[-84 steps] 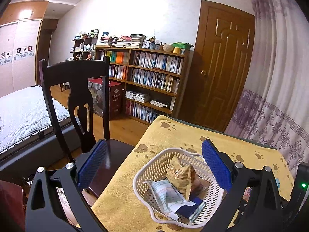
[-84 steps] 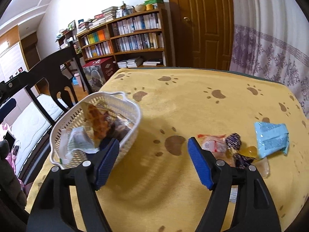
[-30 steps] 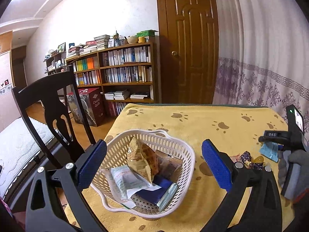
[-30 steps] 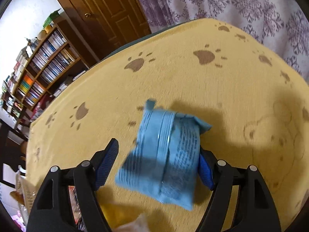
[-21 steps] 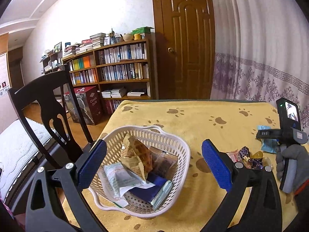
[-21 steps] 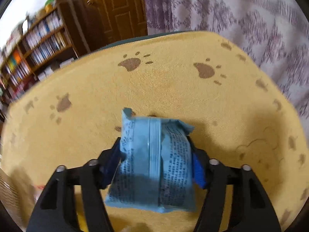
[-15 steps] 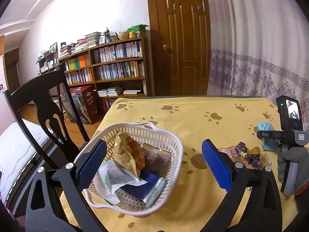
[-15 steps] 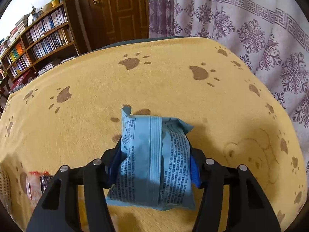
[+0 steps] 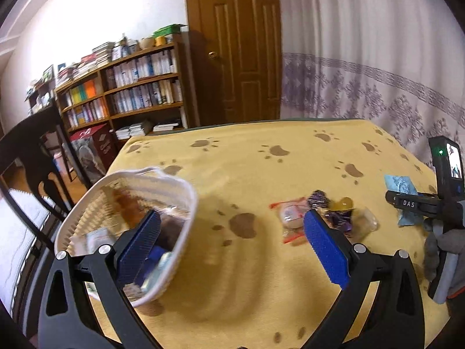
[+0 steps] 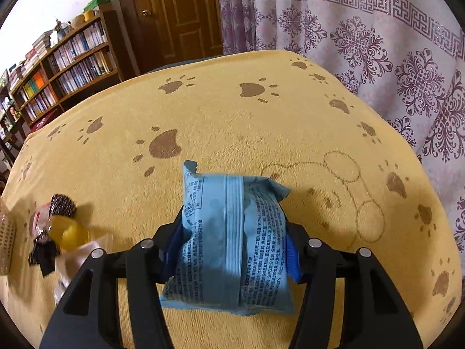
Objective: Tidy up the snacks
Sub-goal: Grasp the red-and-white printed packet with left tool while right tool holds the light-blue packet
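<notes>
- Right gripper [image 10: 232,250]: jaws narrowed onto a light blue snack packet [image 10: 232,241], pinching it from both sides; the packet's printed back seam faces the camera.
- The same packet [image 9: 402,187] appears in the left wrist view at the far right of the table, partly hidden behind the right gripper [image 9: 412,203] and the gloved hand [image 9: 444,247] that carries it.
- Left gripper [image 9: 232,247]: blue pads set wide apart, nothing between them, above the yellow paw-print cloth [image 9: 261,276].
- White lattice basket [image 9: 186,232]: on the left part of the table, holding several wrapped snacks; the left pad overlaps its near side in the view.
- Loose snacks [image 9: 322,218]: a small cluster on the cloth between basket and blue packet, including a red-edged clear wrapper, dark foil sweets and a yellow jelly cup [image 10: 68,232].
- Background: bookshelf [image 9: 130,87], wooden door [image 9: 241,49], patterned curtain [image 10: 377,35], dark chair [image 9: 26,151].
</notes>
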The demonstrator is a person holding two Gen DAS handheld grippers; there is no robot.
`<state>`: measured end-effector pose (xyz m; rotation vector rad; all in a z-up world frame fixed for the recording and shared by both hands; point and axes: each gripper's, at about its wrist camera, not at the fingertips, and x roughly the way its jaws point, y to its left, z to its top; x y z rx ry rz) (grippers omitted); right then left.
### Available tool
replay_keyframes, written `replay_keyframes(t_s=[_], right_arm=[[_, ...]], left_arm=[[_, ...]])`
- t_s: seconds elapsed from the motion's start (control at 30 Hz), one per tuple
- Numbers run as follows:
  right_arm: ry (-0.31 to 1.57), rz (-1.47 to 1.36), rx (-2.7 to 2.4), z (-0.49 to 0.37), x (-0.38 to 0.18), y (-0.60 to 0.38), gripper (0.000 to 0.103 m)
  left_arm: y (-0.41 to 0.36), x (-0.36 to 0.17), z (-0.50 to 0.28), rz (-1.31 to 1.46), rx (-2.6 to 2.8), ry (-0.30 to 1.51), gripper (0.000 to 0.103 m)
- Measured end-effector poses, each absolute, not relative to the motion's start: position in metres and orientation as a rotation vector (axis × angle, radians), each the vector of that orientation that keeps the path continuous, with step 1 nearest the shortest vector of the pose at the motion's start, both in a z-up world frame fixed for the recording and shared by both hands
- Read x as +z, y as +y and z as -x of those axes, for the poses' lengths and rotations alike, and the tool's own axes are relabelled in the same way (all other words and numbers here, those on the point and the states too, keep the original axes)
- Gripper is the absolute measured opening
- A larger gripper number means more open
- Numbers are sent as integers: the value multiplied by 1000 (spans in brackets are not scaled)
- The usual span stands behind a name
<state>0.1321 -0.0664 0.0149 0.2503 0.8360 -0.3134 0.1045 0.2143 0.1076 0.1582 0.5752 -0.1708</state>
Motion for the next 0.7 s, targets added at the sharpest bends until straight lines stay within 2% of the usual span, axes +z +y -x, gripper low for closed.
replay_keyframes(t_s=[0.33, 0.37, 0.4, 0.57, 0.7], right_arm=[[793, -280, -242, -121, 10, -67, 57], [791, -282, -239, -121, 10, -67, 57], [789, -283, -235, -120, 10, -67, 57], [785, -293, -214, -120, 10, -67, 57], [783, -297, -203, -120, 10, -67, 57]], left_arm=[[161, 76, -133, -219, -222, 591, 100], [158, 71, -140, -224, -220, 606, 97], [155, 66, -147, -224, -223, 623, 90], [148, 44, -171, -206, -241, 709, 78], [152, 37, -181, -164, -258, 745, 76]])
